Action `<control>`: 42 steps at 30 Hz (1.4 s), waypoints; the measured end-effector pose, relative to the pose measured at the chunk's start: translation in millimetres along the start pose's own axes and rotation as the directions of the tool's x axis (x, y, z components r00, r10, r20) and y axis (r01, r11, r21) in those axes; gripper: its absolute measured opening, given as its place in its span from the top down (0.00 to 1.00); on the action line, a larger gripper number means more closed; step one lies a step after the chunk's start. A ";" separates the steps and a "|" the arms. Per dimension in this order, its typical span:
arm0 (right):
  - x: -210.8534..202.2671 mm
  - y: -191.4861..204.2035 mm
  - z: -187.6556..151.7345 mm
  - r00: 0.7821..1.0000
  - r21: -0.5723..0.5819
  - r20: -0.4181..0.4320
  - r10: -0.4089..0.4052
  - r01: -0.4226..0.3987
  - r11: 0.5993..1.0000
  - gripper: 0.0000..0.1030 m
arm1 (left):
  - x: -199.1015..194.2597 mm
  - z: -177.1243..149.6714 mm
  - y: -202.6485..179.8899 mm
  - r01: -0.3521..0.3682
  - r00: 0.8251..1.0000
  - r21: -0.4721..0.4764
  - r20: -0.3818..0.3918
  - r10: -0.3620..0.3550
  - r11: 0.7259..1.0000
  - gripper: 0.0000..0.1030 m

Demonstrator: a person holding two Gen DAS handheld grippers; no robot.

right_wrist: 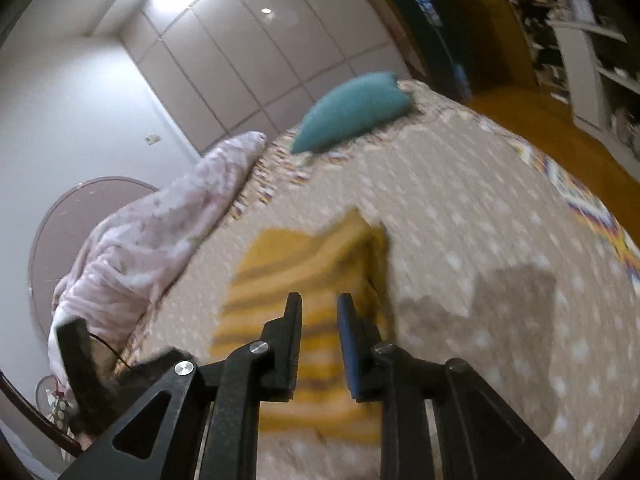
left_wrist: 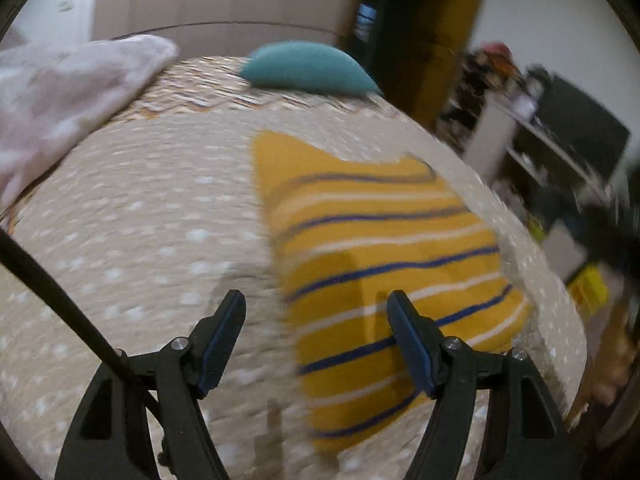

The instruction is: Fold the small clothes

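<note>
On bedspread (left_wrist: pixel 140 220), striped garment (left_wrist: pixel 380 248) lies lengthwise away.

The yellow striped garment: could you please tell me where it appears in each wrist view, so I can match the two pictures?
Left wrist view: the yellow striped garment fills the centre-right, lying on the dotted bedspread, partly behind the right-hand jaw.
Right wrist view: the garment sits centre, just beyond and between the jaws, blurred.
Shared landmark: the teal pillow at the far end of the bed.
</note>
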State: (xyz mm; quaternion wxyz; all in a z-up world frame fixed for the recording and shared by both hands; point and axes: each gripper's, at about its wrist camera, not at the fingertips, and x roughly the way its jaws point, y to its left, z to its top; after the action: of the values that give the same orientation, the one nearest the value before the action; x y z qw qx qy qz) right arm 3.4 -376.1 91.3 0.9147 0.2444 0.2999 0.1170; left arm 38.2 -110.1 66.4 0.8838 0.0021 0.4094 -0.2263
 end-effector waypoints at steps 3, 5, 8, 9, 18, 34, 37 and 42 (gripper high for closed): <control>46.5 5.7 17.7 0.994 0.009 -0.095 0.059 -0.058 0.998 0.79 | 34.7 -9.3 -16.5 -0.028 0.995 0.016 -0.094 0.029 0.999 0.30; 93.9 -0.9 19.8 0.972 0.025 -0.217 0.086 -0.082 0.996 0.79 | 37.2 -15.5 -17.5 -0.045 0.996 -0.015 -0.081 0.044 0.999 0.28; 140.5 -32.7 8.9 0.949 0.011 -0.315 -0.027 0.032 0.999 1.00 | 25.6 -14.4 -12.4 0.012 0.993 -0.033 -0.116 -0.016 0.999 0.28; 138.7 -42.3 8.9 0.956 0.025 -0.290 -0.040 0.049 0.998 1.00 | 18.2 -13.6 -8.6 0.021 0.993 -0.028 -0.114 -0.024 0.999 0.28; 79.2 -89.3 4.6 0.978 0.142 -0.208 -0.008 0.039 0.989 0.62 | 11.0 11.7 61.7 0.111 0.991 -0.223 -0.045 -0.124 0.969 0.16; 116.0 -70.9 15.8 0.927 0.355 -0.144 0.345 -0.277 0.893 0.62 | 31.2 61.1 34.9 0.274 0.943 -0.241 -0.124 -0.310 0.931 0.54; 104.9 -59.8 17.5 0.952 0.262 -0.136 0.273 -0.231 0.937 0.61 | 27.3 59.3 31.6 0.224 0.958 -0.206 -0.134 -0.254 0.953 0.43; 118.1 -60.8 -4.1 0.972 0.098 -0.228 -0.052 0.076 0.992 0.45 | 63.7 12.1 35.1 0.039 0.968 -0.178 -0.238 -0.082 0.983 0.20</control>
State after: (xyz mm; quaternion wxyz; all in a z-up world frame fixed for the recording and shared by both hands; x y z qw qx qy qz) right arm 98.7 -383.9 -1.1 0.8639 0.2681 0.4148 0.0983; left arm 96.8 -106.2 21.9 0.8163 -0.0589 0.5329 -0.2150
